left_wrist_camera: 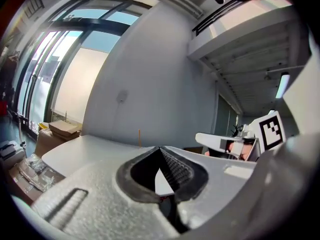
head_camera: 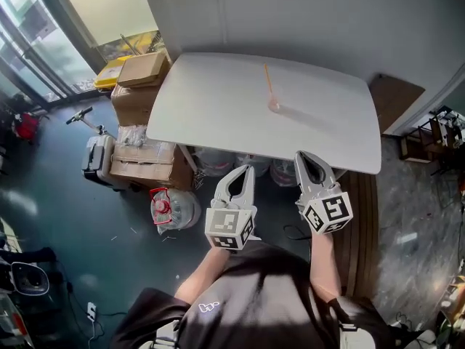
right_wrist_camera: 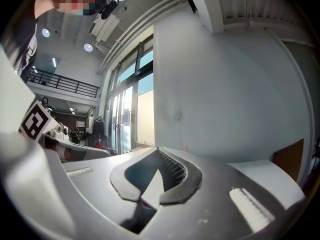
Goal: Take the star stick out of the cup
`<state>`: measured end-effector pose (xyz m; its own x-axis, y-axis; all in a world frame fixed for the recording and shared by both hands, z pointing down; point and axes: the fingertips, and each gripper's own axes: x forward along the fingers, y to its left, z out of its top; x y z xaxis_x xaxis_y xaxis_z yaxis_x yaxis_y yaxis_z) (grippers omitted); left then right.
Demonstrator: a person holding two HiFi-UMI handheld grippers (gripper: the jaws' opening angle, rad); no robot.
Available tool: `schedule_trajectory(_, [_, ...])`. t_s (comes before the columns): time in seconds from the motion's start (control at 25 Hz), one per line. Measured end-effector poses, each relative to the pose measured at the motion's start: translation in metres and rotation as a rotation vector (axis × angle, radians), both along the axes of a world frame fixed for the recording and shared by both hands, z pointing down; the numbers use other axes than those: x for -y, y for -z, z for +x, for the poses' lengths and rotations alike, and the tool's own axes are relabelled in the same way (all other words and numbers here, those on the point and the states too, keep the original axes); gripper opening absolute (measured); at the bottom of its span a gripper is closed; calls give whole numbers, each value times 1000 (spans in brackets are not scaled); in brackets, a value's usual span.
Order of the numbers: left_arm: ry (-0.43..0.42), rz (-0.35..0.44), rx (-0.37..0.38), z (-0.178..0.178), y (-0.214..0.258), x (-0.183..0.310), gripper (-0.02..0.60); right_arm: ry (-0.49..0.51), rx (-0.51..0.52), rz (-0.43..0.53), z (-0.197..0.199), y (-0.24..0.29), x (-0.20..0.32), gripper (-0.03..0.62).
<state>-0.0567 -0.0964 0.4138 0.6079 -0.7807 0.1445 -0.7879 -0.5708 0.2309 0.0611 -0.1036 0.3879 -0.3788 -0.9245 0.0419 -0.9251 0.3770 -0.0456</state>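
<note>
A thin orange stick stands in a small clear cup near the middle of the white table. Both grippers hover before the table's near edge, well short of the cup. My left gripper has its jaws closed together with nothing between them. To its right, my right gripper is likewise shut and empty. In the left gripper view the stick shows far off above the closed tips. The right gripper view also shows the stick, small and just right of the tips.
Stacked cardboard boxes crowd the table's left end. Large water bottles lie on the dark floor under and before the table. A brown panel leans at the right end. A grey wall backs the table.
</note>
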Motion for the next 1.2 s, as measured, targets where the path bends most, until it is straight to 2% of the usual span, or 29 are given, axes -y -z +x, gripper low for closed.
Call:
schedule_trajectory(0.4, [-55,12,-36,9,6,82,2,-62,-38,-22,4,-5,50,6])
schedule_trajectory(0.6, [-66,-8,-44,21,-1,93,2,-77,-55,-25,13,-11,61,6])
schedule_trajectory(0.76, [-67,-23,-26,27,-6,103,2,-98,-14,-21,15,-11,74,12])
schedule_trajectory(1.2, [-50,-57,-4,65,-15,119,2,-52,-1,-44,43,-25,100,20])
